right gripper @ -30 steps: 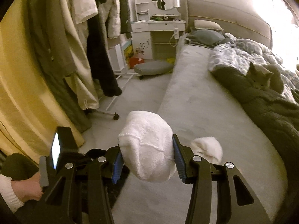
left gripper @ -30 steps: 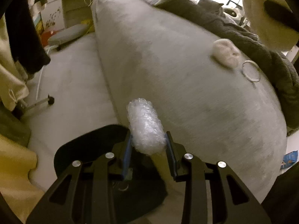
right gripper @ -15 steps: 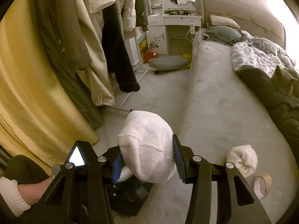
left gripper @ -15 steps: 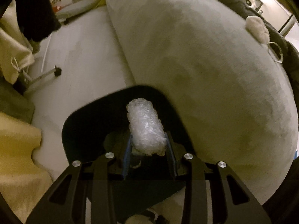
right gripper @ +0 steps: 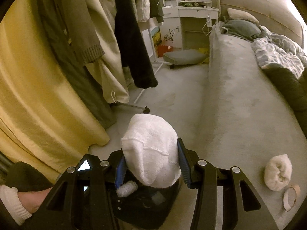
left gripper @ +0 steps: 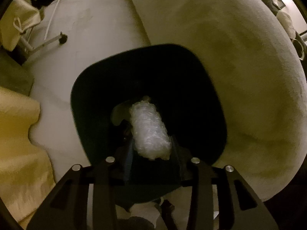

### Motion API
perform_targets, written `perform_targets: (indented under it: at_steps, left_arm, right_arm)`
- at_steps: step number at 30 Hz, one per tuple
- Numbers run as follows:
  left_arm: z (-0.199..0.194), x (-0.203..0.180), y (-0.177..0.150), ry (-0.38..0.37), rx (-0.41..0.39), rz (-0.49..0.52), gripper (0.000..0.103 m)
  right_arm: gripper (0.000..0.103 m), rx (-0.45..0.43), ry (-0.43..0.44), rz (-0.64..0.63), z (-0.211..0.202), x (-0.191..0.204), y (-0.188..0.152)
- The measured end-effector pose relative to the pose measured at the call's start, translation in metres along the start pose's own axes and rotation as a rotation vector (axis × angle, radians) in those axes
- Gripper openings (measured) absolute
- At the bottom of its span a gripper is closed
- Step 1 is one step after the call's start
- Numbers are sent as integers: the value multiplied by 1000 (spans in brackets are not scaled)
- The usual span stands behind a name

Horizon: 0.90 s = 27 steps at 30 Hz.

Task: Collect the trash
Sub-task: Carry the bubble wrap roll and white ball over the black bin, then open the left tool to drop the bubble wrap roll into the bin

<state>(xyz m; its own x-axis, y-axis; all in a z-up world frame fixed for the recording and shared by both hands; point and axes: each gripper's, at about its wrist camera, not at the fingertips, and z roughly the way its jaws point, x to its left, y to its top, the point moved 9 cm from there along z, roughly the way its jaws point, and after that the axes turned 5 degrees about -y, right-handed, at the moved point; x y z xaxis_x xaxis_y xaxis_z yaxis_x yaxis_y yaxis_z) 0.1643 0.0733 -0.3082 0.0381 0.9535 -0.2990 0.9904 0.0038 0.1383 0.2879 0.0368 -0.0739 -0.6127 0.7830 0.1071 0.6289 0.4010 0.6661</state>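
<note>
The bed (right gripper: pixel 239 99) fills the right of both views, its grey cover bare down the near side; a yellow curtain (right gripper: pixel 38 95) and hung coats (right gripper: pixel 80 34) crowd the left. Lower centre of the left view, the black bin (left gripper: pixel 182 88) gapes under the left tongs (left gripper: pixel 151 149), which point steeply down; their jaws have just been opening, the bubble-wrap wad (left gripper: pixel 149 132) between them over the bin's mouth. The right tongs (right gripper: pixel 151 170) tilt downward, clamped on a white cloth bundle (right gripper: pixel 151 153); at lower right lie a rolled sock (right gripper: pixel 278 172) and a tape roll (right gripper: pixel 290 197).
</note>
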Motion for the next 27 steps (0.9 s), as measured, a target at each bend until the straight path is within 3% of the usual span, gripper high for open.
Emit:
perform_targets:
  at_steps: [6,17,25,27]
  left_arm:
    - [-14,16,-1,-17,-41,-23,59]
    - [-56,36,8,-12,-161,-48,69]
    - [-103,47,21,29,-323,-42,74]
    - [-122,50,25,37,-395,-37,81]
  right_arm:
    - [48,60,-3,-6,26,12,-7]
    - [48,196,-13,-1,80,28,-36]
    - [48,302,-43,-12,119,37,-67]
    - [48,327,-50,-20,128,39,-74]
